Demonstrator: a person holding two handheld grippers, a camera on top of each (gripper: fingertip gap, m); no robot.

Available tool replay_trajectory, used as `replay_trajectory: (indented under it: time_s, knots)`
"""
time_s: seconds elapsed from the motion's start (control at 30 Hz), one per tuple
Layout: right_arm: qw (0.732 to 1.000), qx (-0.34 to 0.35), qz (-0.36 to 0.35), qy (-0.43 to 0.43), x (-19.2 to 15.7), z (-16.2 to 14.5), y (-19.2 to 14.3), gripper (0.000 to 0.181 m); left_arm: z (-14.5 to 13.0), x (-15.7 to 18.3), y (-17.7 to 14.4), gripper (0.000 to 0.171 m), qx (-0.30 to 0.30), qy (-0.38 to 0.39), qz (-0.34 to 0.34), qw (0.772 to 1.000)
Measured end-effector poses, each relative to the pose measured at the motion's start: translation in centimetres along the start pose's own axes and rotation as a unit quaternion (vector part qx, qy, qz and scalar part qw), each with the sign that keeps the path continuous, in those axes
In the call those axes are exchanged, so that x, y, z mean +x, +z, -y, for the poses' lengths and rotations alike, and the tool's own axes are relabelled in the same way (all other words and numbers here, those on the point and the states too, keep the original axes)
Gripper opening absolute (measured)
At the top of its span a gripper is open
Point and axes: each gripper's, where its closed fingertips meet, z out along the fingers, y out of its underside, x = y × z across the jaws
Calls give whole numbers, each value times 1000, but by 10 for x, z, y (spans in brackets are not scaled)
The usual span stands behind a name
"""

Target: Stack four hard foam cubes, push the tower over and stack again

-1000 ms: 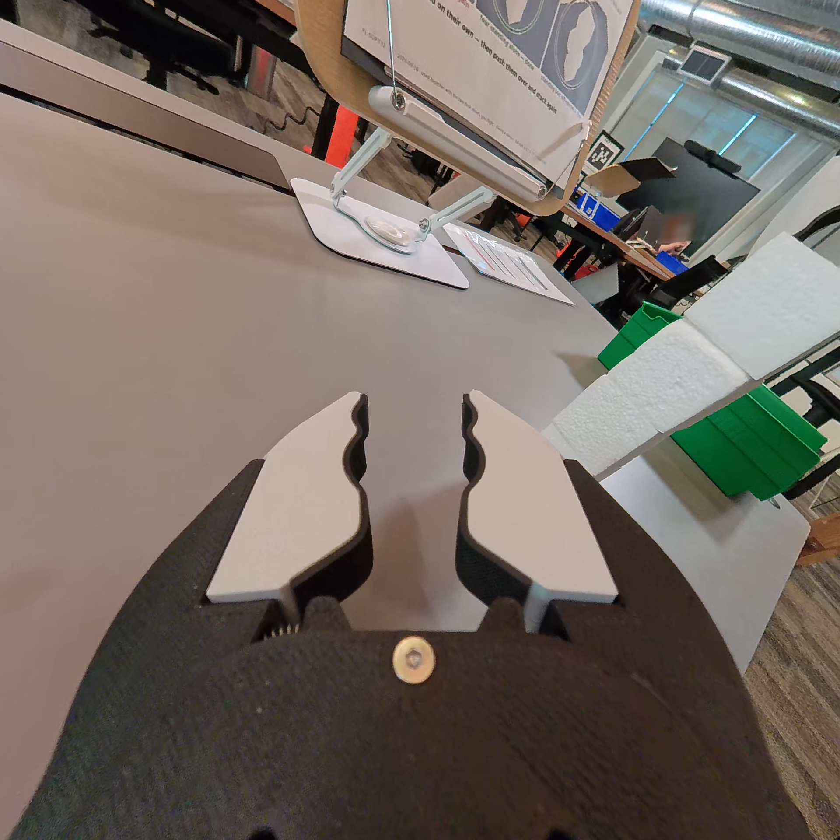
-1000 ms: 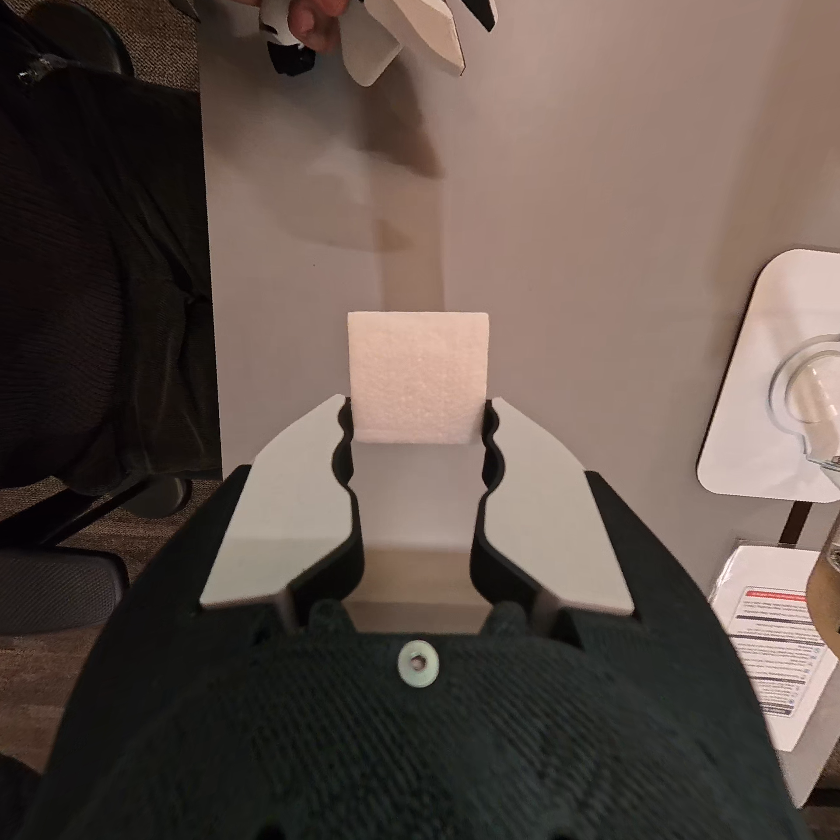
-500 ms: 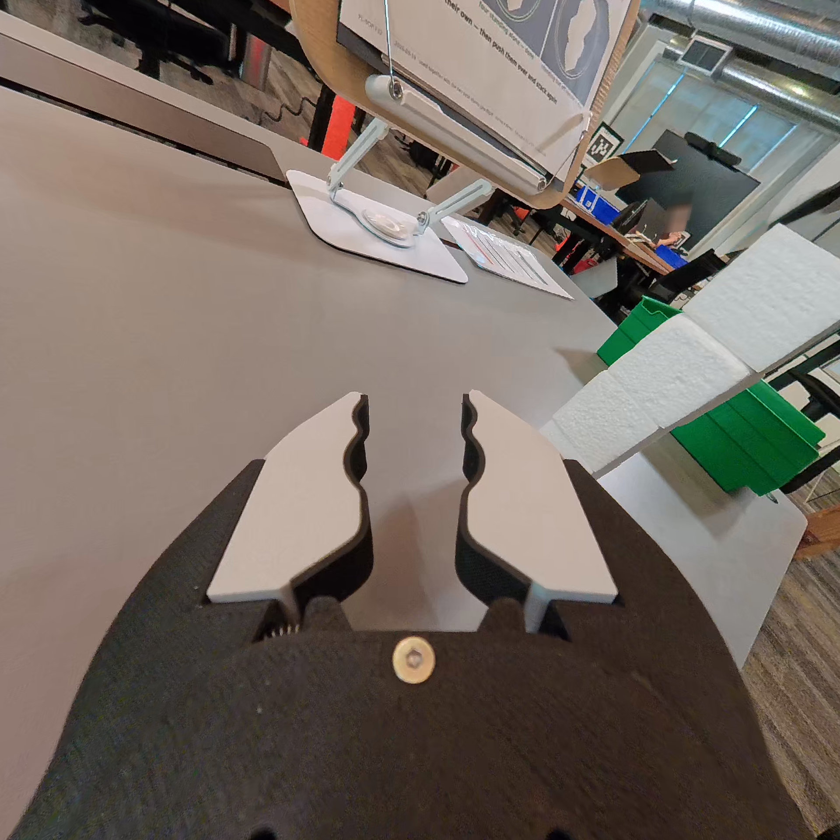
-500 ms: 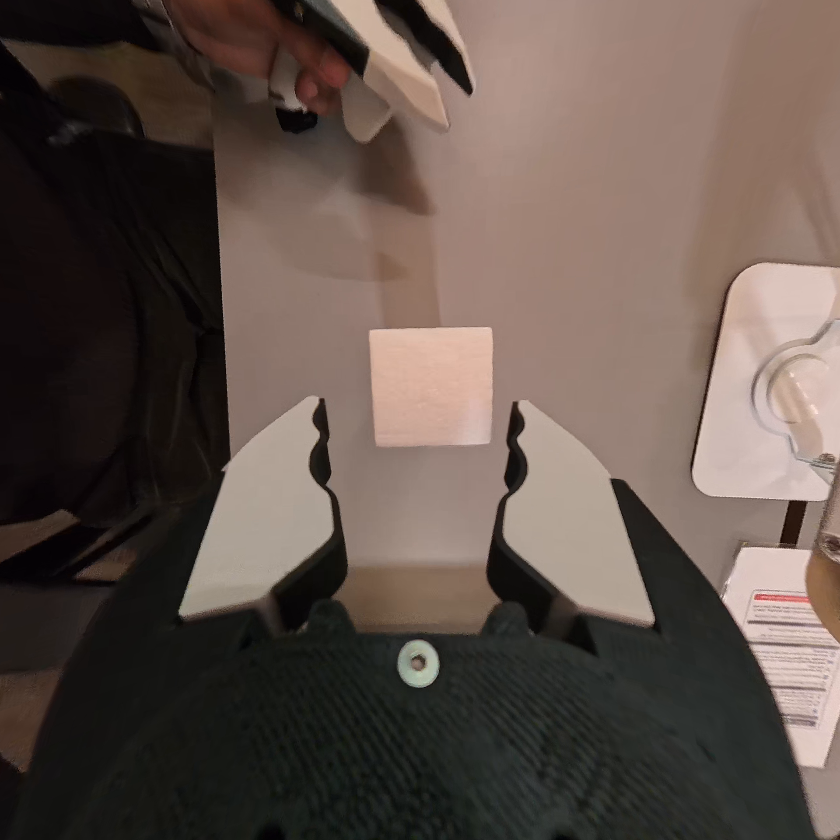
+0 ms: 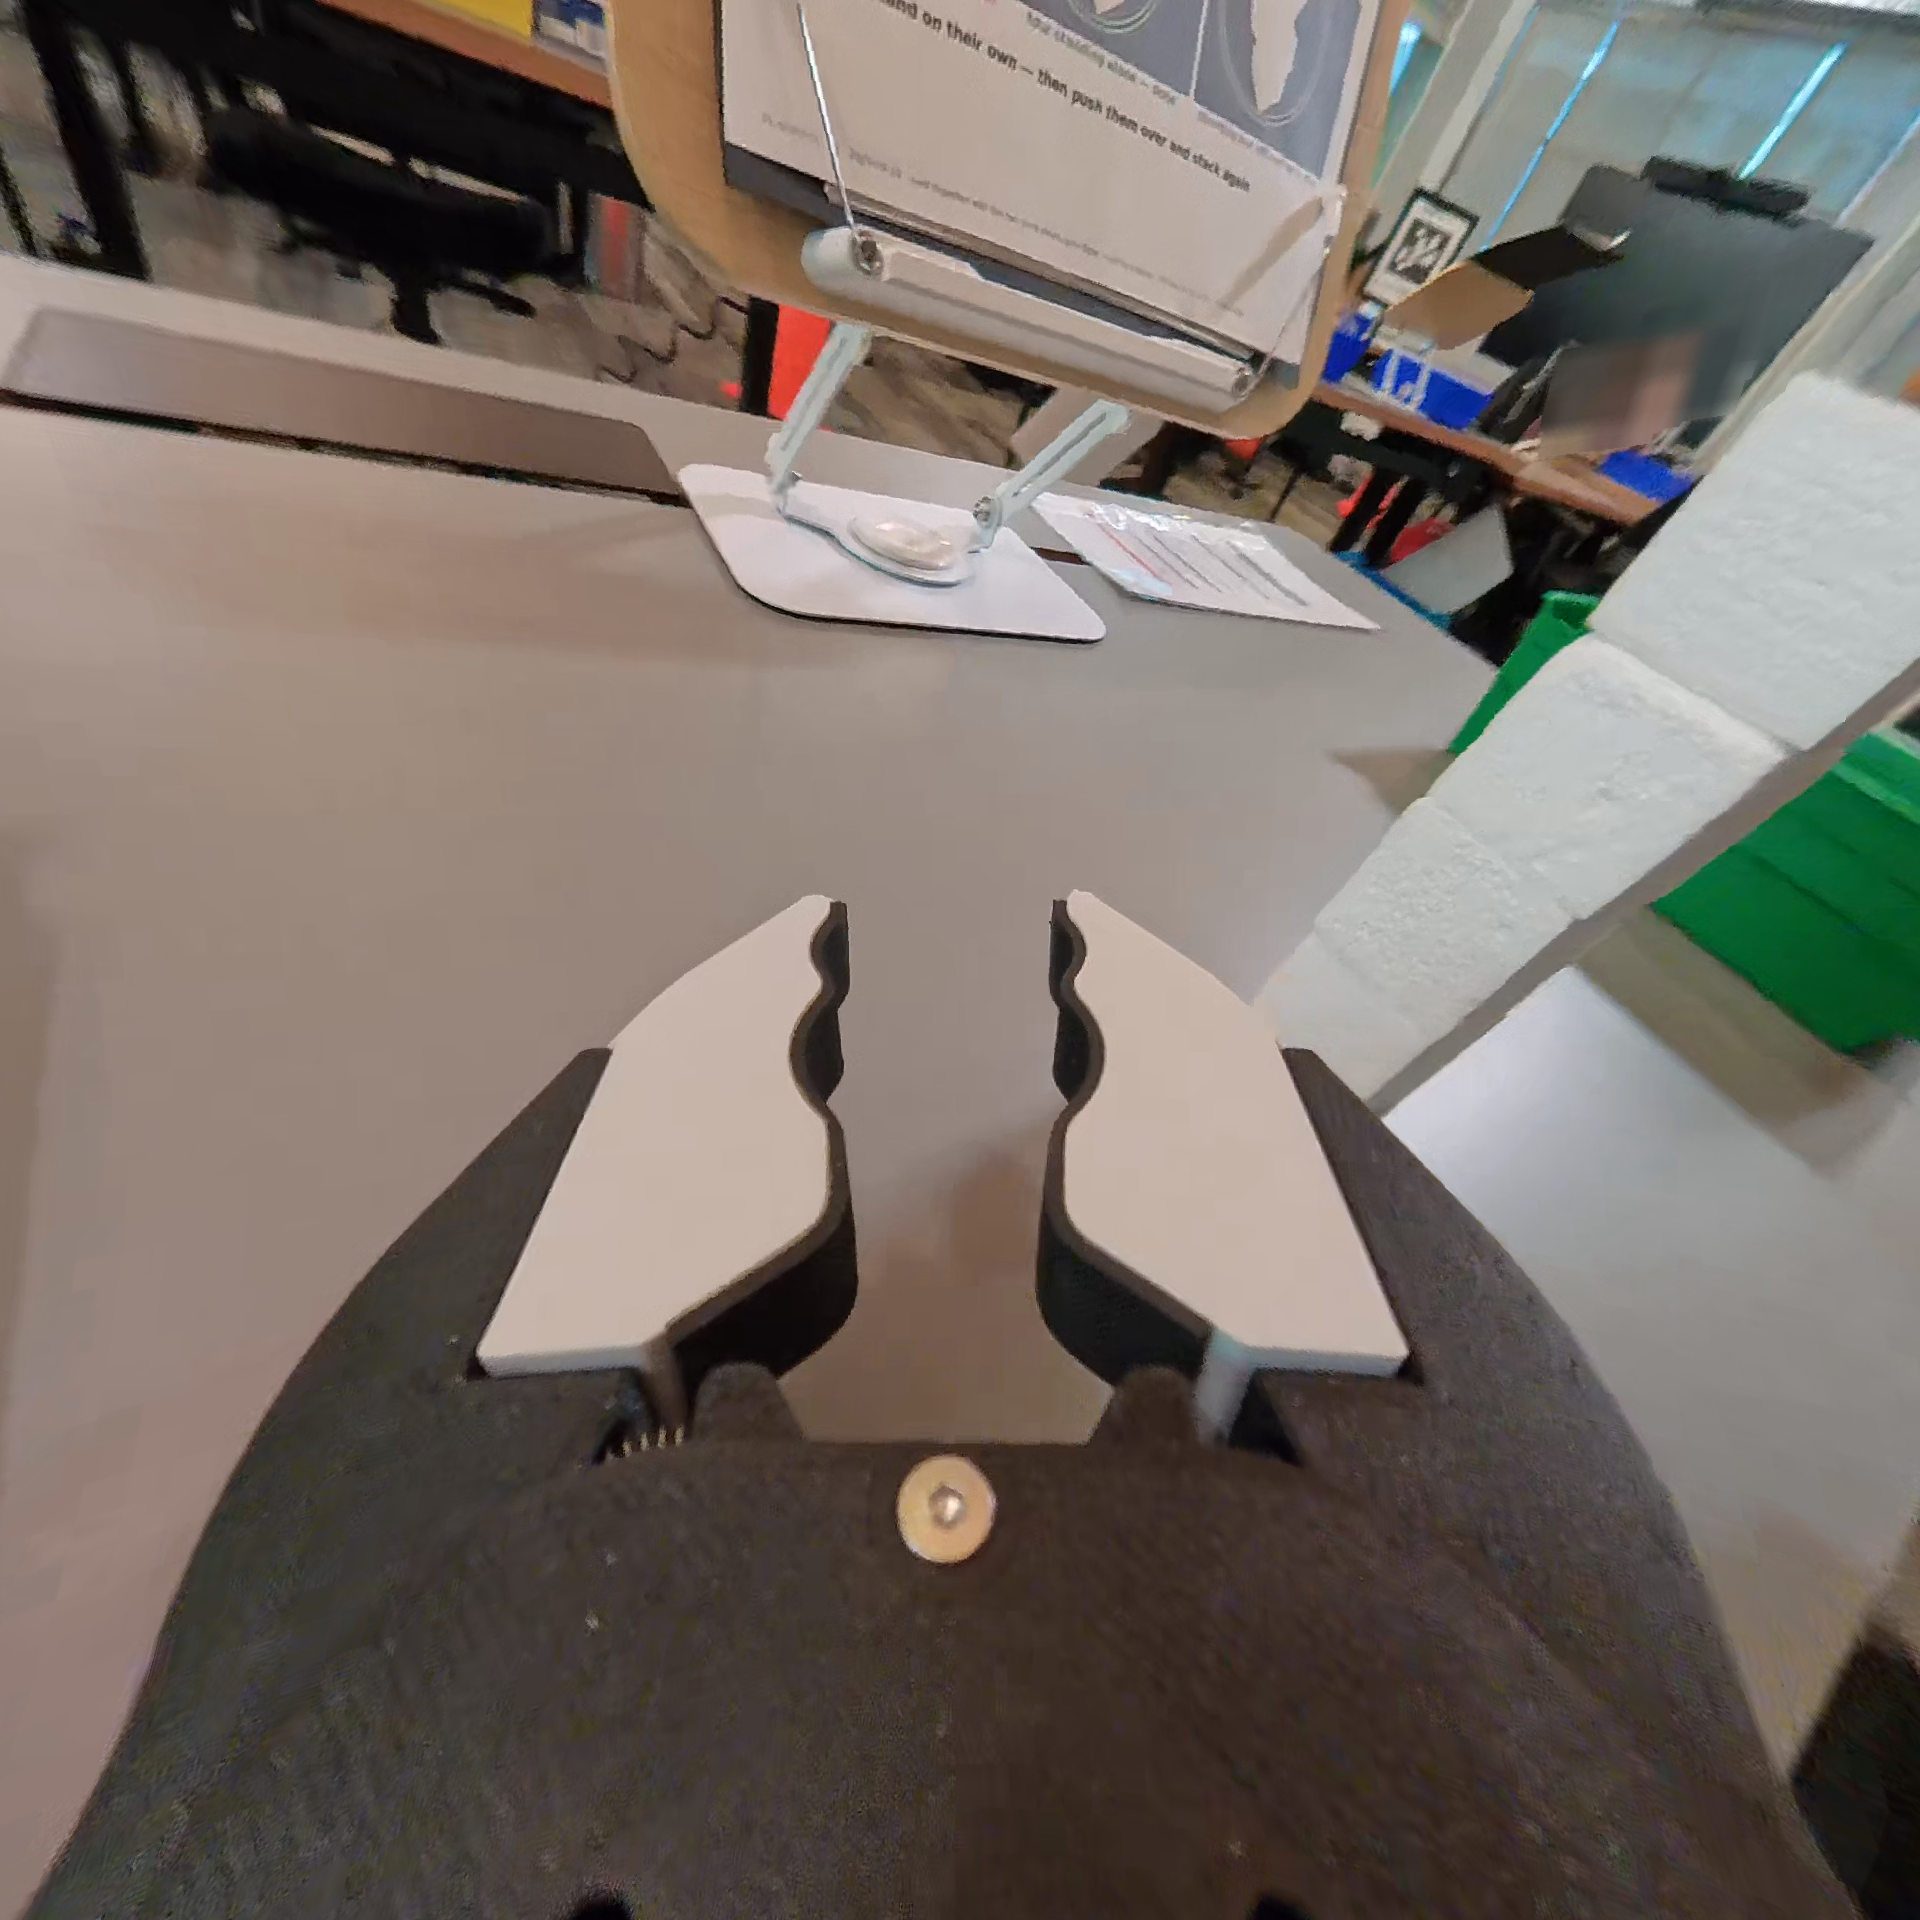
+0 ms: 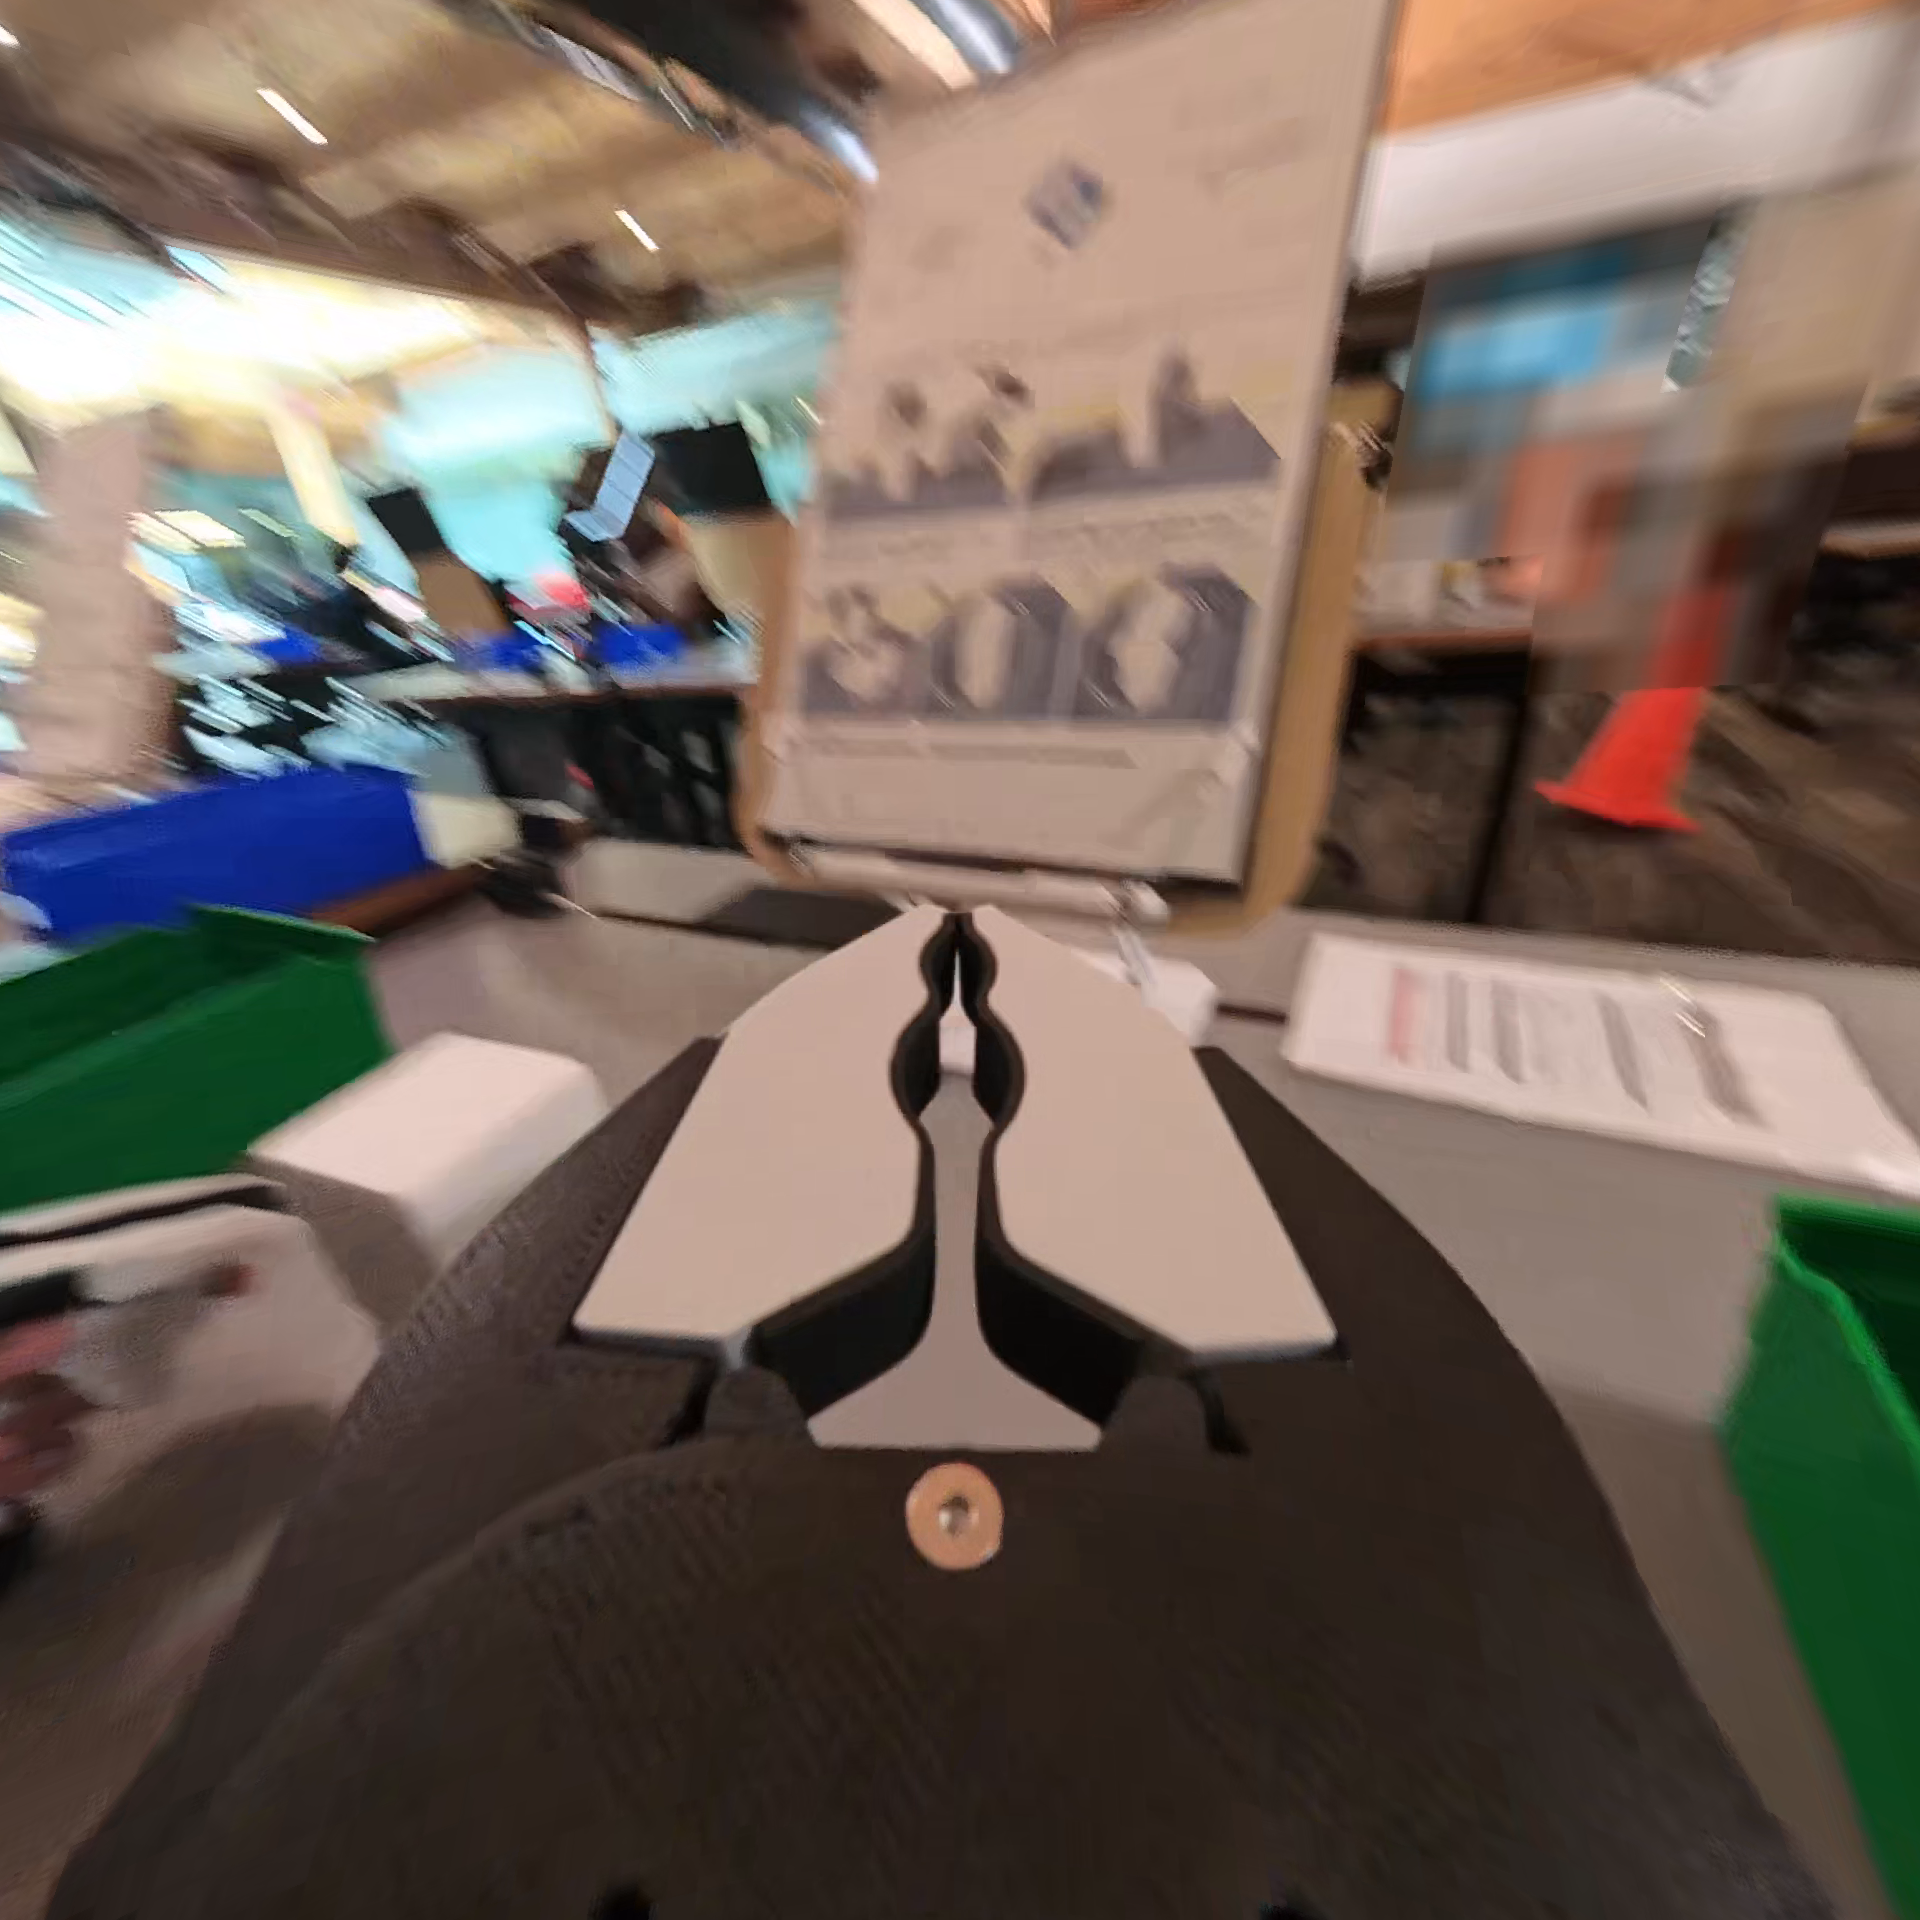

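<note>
Our left gripper (image 5: 948,914) is parted with nothing between its fingers, hovering over bare grey table (image 5: 416,779). Closest thing to it is the foam stack (image 5: 1621,790) off to its right: white blocks in a column that runs slantwise up toward the frame's right edge, long axis along that slant. It sits beside the fingers, not between them, no contact.

Our right gripper (image 6: 958,928) is closed, tips meeting, holding nothing. That view is heavily blurred. One foam block (image 6: 436,1122) lies on the table to its left, apart from the fingers. Left gripper looks like the nearer one to the stack, though we can't tell how the stack sits relative to the right gripper.

Around: document stand (image 5: 997,208) with a printed sheet dead ahead of both, its base plate (image 5: 894,582) on the table; a paper sheet (image 5: 1205,571) beside the base. Green bins (image 5: 1808,894) behind the stack, another green bin (image 6: 1829,1538) low right of the right gripper. Nothing lies between the left fingers and the stack.
</note>
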Motion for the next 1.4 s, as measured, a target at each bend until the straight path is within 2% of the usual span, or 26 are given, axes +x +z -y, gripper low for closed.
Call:
replay_trajectory:
  time_s: [0.1, 0.17, 0.27, 0.37, 0.43, 0.5, 0.6, 0.7, 0.9, 0.97, 1.03, 1.1, 1.17, 1.23, 1.33, 1.4]
  knots:
    - [985, -154, -75, -33, 22, -56, 6, 0, -1, -7, 0, 35, 1, 38, 29, 999]
    - [967, -233, -92, -47, 26, -86, 6, 0, -4, -9, 1, 35, -8, 53, 40, 998]
    - [936, -336, -83, -72, 24, -125, -2, 0, -3, -9, -6, 35, -4, 47, 49, 998]
    - [873, -455, -135, -112, 51, -165, -23, 0, -1, -11, -19, 34, 6, 38, 57, 998]
    - [841, -509, -155, -100, 63, -186, -35, 0, -1, -18, -29, 34, 7, 55, 75, 996]
    - [826, -538, -147, -77, 65, -202, -38, 0, -2, -29, -39, 31, 4, 74, 105, 992]
    - [809, -555, -169, -98, 72, -209, -37, 0, -6, -53, -54, 29, -10, 95, 164, 982]
    - [794, -571, -172, -117, 67, -211, -32, 0, -5, -62, -63, 29, -5, 88, 175, 981]
    - [766, -618, -140, -105, 34, -232, -43, 0, -5, -66, -75, 29, 1, 81, 185, 979]
    - [778, -620, -80, -66, 0, -238, -37, 0, -5, -66, -77, 29, 2, 85, 185, 979]
    - [813, -581, 28, 28, -56, -227, -17, 0, -6, -64, -76, 29, 0, 89, 184, 979]
    - [847, -498, 129, 135, -107, -189, 6, 0, -6, -63, -76, 29, 1, 93, 182, 979]
    - [849, -425, 217, 228, -140, -144, 16, 0, -5, -61, -76, 29, 3, 95, 180, 979]
    - [850, -390, 237, 263, -142, -119, 18, 0, -2, -62, -78, 29, 10, 95, 185, 978]
    - [890, -350, 191, 221, -115, -106, 24, 0, 6, -66, -83, 29, 31, 82, 194, 977]
    - [894, -350, 179, 214, -103, -103, 23, 0, 11, -70, -87, 28, 48, 66, 200, 976]
